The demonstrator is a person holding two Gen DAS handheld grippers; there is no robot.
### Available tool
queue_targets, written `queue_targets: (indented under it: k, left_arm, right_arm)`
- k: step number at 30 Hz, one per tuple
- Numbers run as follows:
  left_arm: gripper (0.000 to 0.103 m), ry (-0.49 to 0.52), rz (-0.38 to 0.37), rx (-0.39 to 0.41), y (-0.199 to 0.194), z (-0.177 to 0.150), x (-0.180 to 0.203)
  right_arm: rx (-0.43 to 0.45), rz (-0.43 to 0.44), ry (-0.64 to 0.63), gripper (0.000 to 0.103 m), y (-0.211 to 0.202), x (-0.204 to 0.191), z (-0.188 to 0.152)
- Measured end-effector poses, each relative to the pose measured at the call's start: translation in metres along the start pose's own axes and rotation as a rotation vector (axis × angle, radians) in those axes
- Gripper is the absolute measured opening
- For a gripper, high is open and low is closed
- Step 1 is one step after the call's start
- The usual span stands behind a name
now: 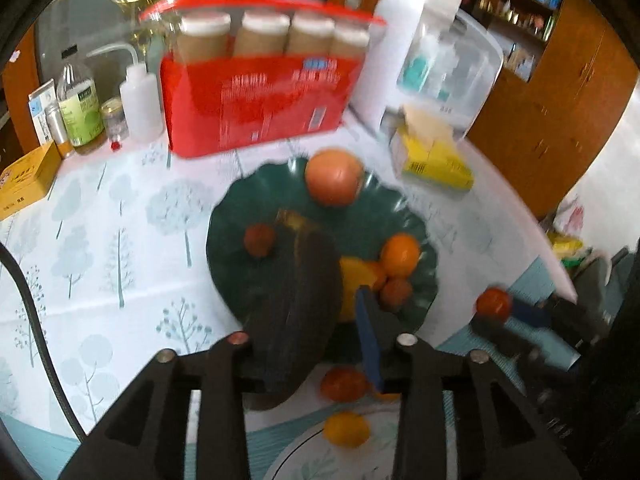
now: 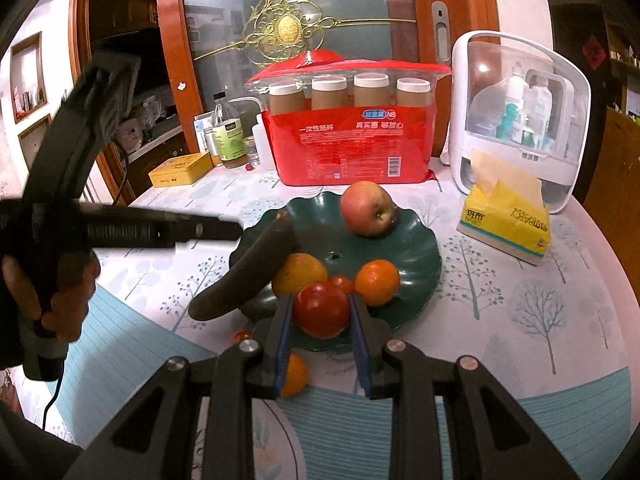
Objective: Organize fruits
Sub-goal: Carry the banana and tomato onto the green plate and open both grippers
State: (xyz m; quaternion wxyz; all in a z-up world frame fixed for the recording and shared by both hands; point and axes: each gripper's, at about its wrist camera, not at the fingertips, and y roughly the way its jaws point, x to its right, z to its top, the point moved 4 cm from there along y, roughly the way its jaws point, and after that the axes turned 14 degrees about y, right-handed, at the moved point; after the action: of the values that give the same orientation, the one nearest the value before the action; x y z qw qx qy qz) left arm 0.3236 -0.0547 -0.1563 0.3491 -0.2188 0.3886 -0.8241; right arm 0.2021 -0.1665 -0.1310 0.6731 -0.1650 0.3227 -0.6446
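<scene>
A dark green scalloped plate (image 2: 416, 240) holds an apple (image 2: 368, 208), oranges (image 2: 378, 282) and small red fruits; it also shows in the left wrist view (image 1: 240, 216) with the apple (image 1: 334, 176). My left gripper (image 1: 304, 320) is shut on a blackened banana (image 1: 296, 308), held over the plate's near edge; the banana (image 2: 244, 272) shows in the right wrist view too. My right gripper (image 2: 320, 312) is shut on a red tomato (image 2: 322, 308) above the plate's front rim, also seen in the left wrist view (image 1: 494, 304).
A red pack of paper cups (image 2: 352, 144), white storage box (image 2: 520, 116) and yellow tissue pack (image 2: 504, 216) stand behind the plate. Bottles (image 2: 230, 136) and a yellow tin (image 2: 180, 168) sit back left. An orange (image 2: 294, 374) and small tomato (image 2: 242, 336) lie on the table before the plate.
</scene>
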Motion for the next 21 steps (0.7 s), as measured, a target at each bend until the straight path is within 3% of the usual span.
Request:
queue_targets:
  k: [1, 2, 9, 15, 21]
  left_arm:
    - [0.049, 0.001, -0.003, -0.036, 0.007, -0.005, 0.000]
    - [0.050, 0.001, -0.003, -0.057, 0.011, -0.008, 0.000]
    - [0.050, 0.032, 0.029, -0.160, 0.038, -0.019, 0.001]
    - [0.050, 0.037, 0.036, -0.192, 0.054, -0.018, -0.003]
    - [0.036, 0.038, 0.029, -0.183, 0.059, -0.015, -0.003]
  right_arm:
    - [0.000, -0.001, -0.001, 0.027, 0.000, 0.001, 0.001]
    - [0.001, -0.001, -0.001, 0.027, 0.000, 0.001, 0.001]
    - [-0.001, -0.007, 0.005, 0.027, 0.005, 0.007, 0.010]
    - [-0.009, -0.013, 0.011, 0.027, 0.013, 0.011, 0.015]
    - [-0.011, -0.027, 0.015, 0.027, 0.018, 0.016, 0.020]
